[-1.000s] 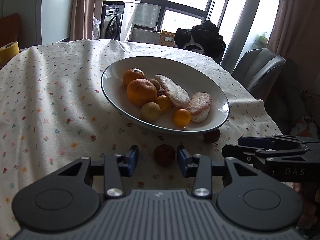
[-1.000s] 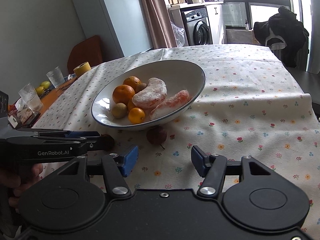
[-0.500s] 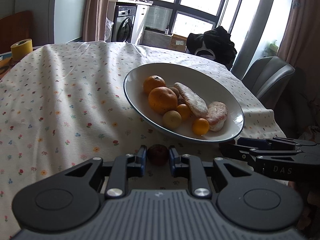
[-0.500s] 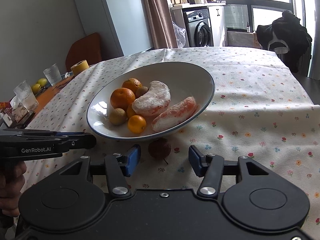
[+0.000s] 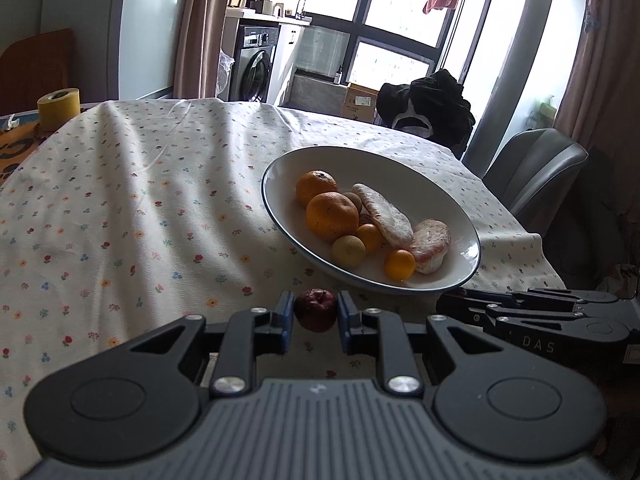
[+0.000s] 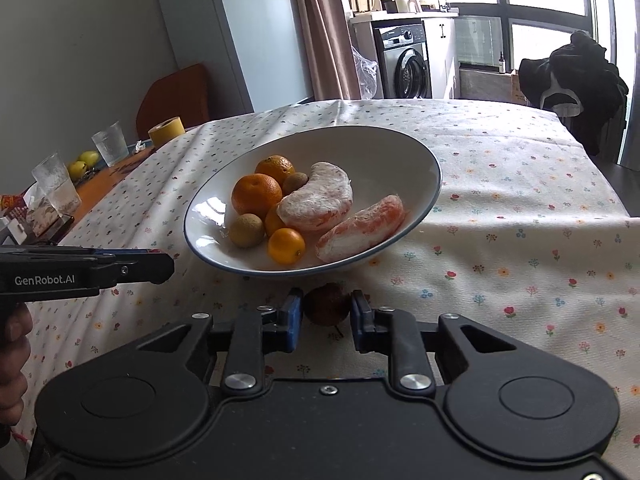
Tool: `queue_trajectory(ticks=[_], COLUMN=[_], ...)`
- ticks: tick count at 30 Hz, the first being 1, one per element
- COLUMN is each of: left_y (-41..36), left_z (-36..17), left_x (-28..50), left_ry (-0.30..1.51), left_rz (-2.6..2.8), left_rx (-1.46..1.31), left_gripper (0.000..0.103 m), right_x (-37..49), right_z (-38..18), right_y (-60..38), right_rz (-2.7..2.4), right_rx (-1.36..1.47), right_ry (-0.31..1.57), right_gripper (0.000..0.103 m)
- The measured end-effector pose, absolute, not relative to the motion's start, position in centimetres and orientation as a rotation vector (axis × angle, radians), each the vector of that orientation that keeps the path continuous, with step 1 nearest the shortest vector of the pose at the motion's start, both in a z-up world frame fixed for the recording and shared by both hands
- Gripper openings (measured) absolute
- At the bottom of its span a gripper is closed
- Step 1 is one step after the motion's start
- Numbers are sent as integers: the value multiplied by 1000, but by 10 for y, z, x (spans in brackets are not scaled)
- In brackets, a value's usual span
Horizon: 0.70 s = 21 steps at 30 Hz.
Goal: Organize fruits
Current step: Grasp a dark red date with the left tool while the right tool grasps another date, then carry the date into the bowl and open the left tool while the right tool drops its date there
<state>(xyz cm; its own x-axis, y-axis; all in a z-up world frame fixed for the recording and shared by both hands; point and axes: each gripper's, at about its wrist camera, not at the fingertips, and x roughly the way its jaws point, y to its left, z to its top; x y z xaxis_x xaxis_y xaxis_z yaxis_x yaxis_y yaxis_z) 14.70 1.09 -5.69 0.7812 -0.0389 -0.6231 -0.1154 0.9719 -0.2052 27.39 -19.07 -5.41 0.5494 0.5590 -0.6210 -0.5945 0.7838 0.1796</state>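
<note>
Left wrist: left tool (image 5: 316, 315) clamps dark fruit (image 5: 316, 309) | right tool (image 6: 326, 316) clamps brown fruit (image 6: 326, 309)

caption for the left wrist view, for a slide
Left claw shut on a dark red fruit before the fruit bowl on a floral tablecloth.

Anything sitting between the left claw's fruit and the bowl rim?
No. In the left wrist view only bare flowered tablecloth lies between the dark red fruit held in the left claw and the bowl.
</note>
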Motion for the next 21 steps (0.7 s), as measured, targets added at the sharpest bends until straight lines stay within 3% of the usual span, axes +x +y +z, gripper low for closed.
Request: queue_trajectory(ticks=[21], left_y=[2], left_z=[-27], left_x=[135], left_ry=[584], left_rz=[-1], left_rx=[-222], left_gripper=[21], right_x=[254], right_z=[-15], right_y=[-211], right_rz=[627], right_rx=[-37], right_ry=[613], right_gripper=[23])
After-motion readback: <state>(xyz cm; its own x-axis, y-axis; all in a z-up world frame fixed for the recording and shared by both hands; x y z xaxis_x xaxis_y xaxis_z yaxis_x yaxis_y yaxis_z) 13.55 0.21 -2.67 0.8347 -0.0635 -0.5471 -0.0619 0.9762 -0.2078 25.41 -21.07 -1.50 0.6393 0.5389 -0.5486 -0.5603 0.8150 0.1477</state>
